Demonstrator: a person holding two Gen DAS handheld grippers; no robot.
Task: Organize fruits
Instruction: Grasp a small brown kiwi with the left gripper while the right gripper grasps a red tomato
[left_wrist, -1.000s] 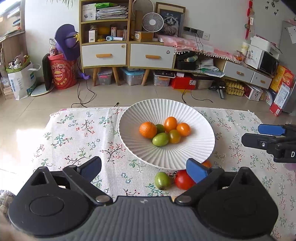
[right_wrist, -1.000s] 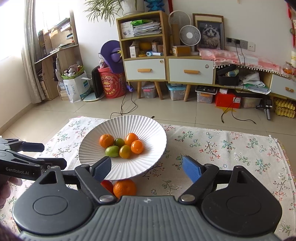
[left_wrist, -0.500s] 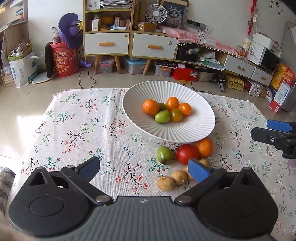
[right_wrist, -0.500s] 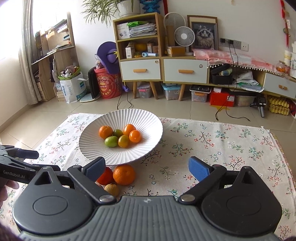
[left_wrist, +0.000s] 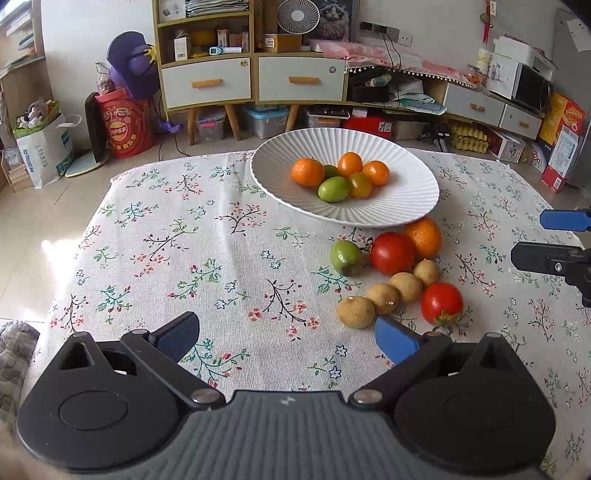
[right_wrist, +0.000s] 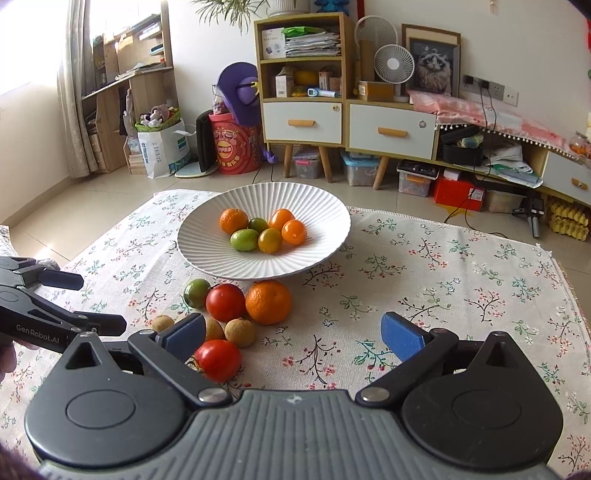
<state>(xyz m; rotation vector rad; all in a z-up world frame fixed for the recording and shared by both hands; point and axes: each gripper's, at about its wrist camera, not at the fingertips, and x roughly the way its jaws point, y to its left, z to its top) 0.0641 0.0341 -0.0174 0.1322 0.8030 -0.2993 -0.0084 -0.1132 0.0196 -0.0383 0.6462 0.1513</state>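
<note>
Approach step: white plate (right_wrist: 325, 254) already held six small fruits while loose fruit (right_wrist: 268, 302) sat on the floral cloth (left_wrist: 184, 258) just in front of it. Next move likely called for centring on one loose piece. Right gripper (right_wrist: 293, 334) had just been opening, wide, nothing between; left gripper (left_wrist: 286, 338) wide, empty

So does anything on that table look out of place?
Yes: several fruits lie loose on the tablecloth beside the white plate instead of on it: an orange, two tomatoes and some small brown fruits.
</note>
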